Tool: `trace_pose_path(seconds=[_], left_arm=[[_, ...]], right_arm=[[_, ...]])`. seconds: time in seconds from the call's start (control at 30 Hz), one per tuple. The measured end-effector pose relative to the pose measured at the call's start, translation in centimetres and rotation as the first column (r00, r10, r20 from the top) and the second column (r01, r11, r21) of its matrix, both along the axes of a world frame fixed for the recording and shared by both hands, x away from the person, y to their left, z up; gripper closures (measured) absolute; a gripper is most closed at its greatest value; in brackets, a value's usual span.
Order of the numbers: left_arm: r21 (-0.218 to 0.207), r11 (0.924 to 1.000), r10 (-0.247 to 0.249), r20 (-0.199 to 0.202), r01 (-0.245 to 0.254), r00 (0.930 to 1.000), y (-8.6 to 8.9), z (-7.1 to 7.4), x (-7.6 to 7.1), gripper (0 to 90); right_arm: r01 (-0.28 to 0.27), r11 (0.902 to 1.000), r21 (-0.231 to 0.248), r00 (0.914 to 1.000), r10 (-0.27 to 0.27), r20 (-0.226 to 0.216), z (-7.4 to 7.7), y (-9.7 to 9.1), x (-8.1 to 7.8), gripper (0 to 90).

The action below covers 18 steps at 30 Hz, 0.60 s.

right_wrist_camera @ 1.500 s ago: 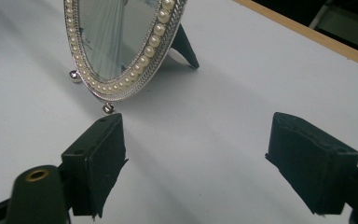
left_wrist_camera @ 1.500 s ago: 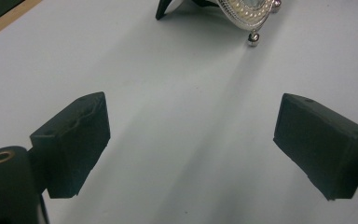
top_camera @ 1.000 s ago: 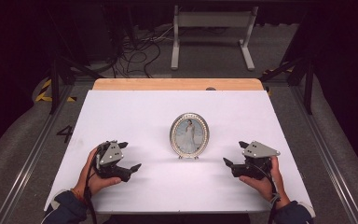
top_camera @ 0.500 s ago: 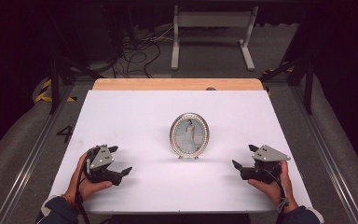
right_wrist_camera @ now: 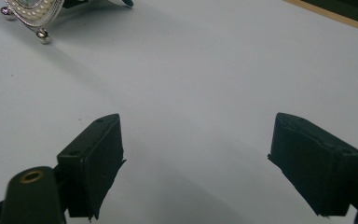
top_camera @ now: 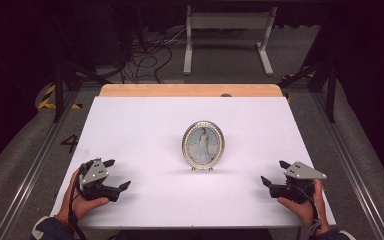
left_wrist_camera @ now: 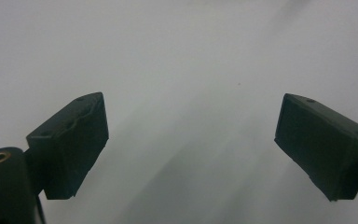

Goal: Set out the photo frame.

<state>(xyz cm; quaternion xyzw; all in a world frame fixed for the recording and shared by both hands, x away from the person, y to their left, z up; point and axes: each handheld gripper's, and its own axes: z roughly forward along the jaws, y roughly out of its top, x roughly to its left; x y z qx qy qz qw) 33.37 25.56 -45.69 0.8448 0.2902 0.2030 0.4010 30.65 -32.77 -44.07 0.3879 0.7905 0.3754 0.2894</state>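
Two tongs, left [top_camera: 117, 174] and right [top_camera: 274, 172], jaws apart, empty, rest low at frame's lower corners; photo frame [top_camera: 203, 144] stands upright mid-desk [top_camera: 140, 125], propped for display.

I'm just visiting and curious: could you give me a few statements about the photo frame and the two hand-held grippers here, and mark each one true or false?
1. The oval photo frame stands upright on the white table. True.
2. The left gripper is shut on the frame. False: its fingers are open, over bare table.
3. The right gripper is open. True.
4. The frame lies between the two grippers, touching both. False: it stands apart from both.
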Motion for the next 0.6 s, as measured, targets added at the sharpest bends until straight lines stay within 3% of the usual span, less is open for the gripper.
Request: trace_pose_path(seconds=[0.33, 0.6], left_arm=[[-0.032, 0.9949, 0.095, -0.003, -0.095, 0.9955, 2.4, -0.1, -0.2, 8.8], [-0.01, 0.997, 0.077, 0.003, -0.077, 0.997, 2.1, -0.3, -0.6, 8.8]], right_arm=[[0.035, 0.9993, 0.01, 0.9994, -0.035, -0.009, -0.6, -1.3, -0.6, 16.6], [0.025, 0.9997, -0.001, 0.9997, -0.025, -0.004, -0.5, -0.6, -0.6, 16.4]])
